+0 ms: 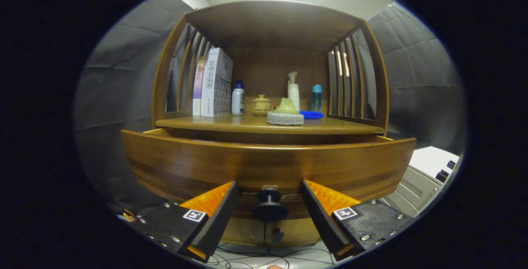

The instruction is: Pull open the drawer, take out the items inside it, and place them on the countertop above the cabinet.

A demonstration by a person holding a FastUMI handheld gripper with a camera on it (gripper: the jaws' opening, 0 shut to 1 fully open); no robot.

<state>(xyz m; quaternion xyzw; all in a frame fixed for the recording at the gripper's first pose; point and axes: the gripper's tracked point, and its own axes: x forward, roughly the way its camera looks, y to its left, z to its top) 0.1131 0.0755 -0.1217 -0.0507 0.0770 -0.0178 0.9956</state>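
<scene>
A wooden cabinet stands ahead, its drawer [268, 163] pulled out toward me so the front panel bulges close. The drawer's dark round knob [269, 208] sits low on that panel, between my two fingers. My gripper [269, 194] is open, one finger on each side of the knob with a gap to each, touching nothing. The drawer's inside is hidden behind its front panel. Above it lies the countertop [231, 123], and on it rests a grey sponge pad with a green handle [285, 114].
On the countertop stand upright books [212, 83], a white bottle with a blue cap [238, 98], a small lidded teacup [260, 105], a pump bottle [293, 91], a blue bottle [316, 97] and a blue cloth [311, 114]. Slatted sides and a top board enclose it. Cables [255, 256] lie below.
</scene>
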